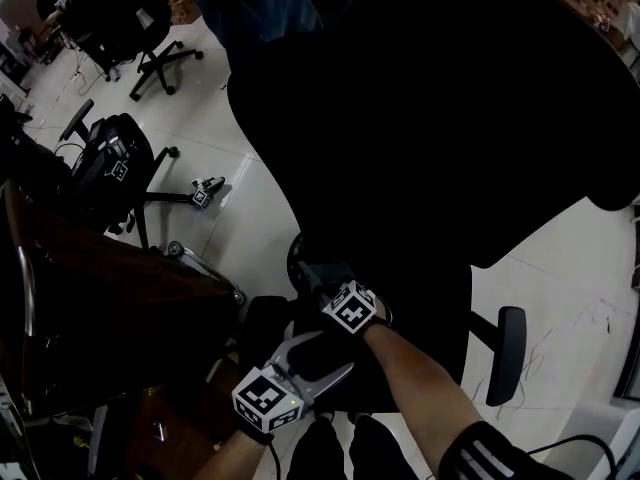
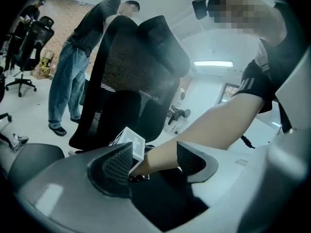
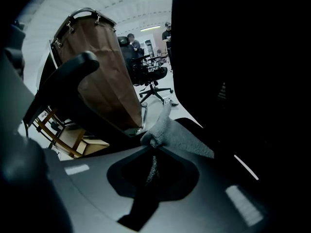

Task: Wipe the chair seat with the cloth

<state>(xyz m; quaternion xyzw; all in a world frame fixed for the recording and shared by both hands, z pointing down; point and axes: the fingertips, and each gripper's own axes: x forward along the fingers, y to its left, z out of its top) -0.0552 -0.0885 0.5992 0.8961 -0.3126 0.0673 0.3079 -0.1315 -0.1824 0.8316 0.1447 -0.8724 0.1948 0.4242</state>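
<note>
The black office chair (image 1: 440, 118) fills the head view, its seat (image 1: 420, 318) low and very dark. My right gripper (image 1: 312, 271) is at the seat's front left edge. In the right gripper view it (image 3: 151, 148) is shut on a grey cloth (image 3: 172, 130), which bunches at the jaws and spreads to the right over a dark surface. My left gripper (image 1: 322, 356) hangs just behind and below the right one. Its jaws stand open in the left gripper view (image 2: 155, 160), with only my right forearm (image 2: 204, 130) and that gripper's marker cube (image 2: 132, 142) beyond them.
A brown chair (image 1: 100, 298) stands close on the left, also brown in the right gripper view (image 3: 104, 76). Other black office chairs (image 1: 112, 163) sit on the white tile floor (image 1: 250, 218). A small device (image 1: 206, 193) lies on the floor. A person (image 2: 73, 67) stands behind the chair back (image 2: 141, 76).
</note>
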